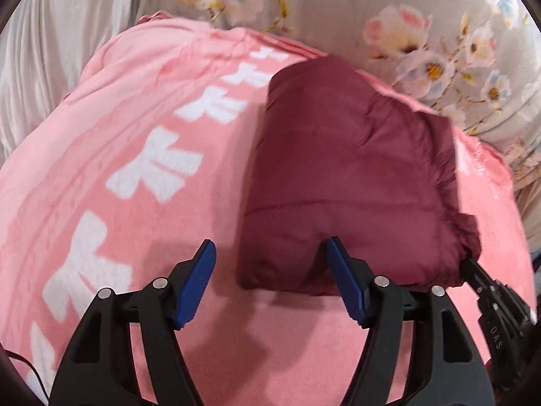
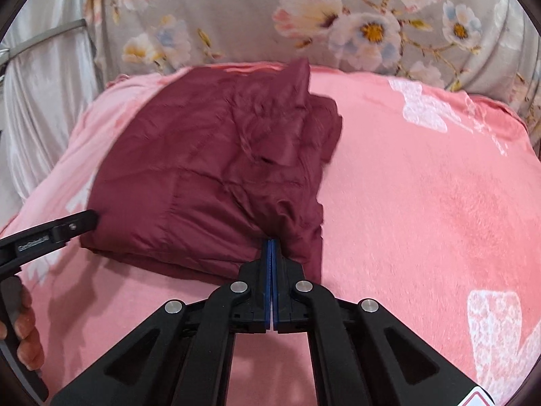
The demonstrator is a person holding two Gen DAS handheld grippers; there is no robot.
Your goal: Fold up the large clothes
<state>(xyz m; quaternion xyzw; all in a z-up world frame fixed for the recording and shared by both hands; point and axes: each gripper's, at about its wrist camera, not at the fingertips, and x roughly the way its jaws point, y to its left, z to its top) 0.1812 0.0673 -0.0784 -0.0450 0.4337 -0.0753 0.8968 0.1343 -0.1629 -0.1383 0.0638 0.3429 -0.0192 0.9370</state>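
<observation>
step in hand, judged: late stage of the fold. the maroon padded garment (image 1: 351,182) lay as a compact, thick rectangular bundle on the pink blanket (image 1: 135,169), centre-right of the left wrist frame and centre-left of the right wrist frame.

right gripper (image 2: 271,247): fingers together, apparently clamped on a gathered bit of the garment's near edge at lower centre of the frame; the fabric bunched right at the tips. the pinch itself was mostly hidden by the cloth.

left gripper (image 1: 270,247): fingers wide apart, holding nothing. right-hand finger tip sat at or over the bundle's near edge; left-hand finger over bare blanket. touching or just above, could not tell.

loose part noted: a crumpled flap stuck out at the upper right of the bundle in the right wrist frame, with an uneven right edge.

next move, judged: bring the pinched edge in or let it go flat, then tuck and smooth the ragged side. puffy fill likely to spring back, so pressing down needed.

counts:
- garments: 1
- grippers: 2
- pink blankets with white pattern: 1
- floral bedding (image 2: 304,17) behind, upper frame: 1 visible
</observation>
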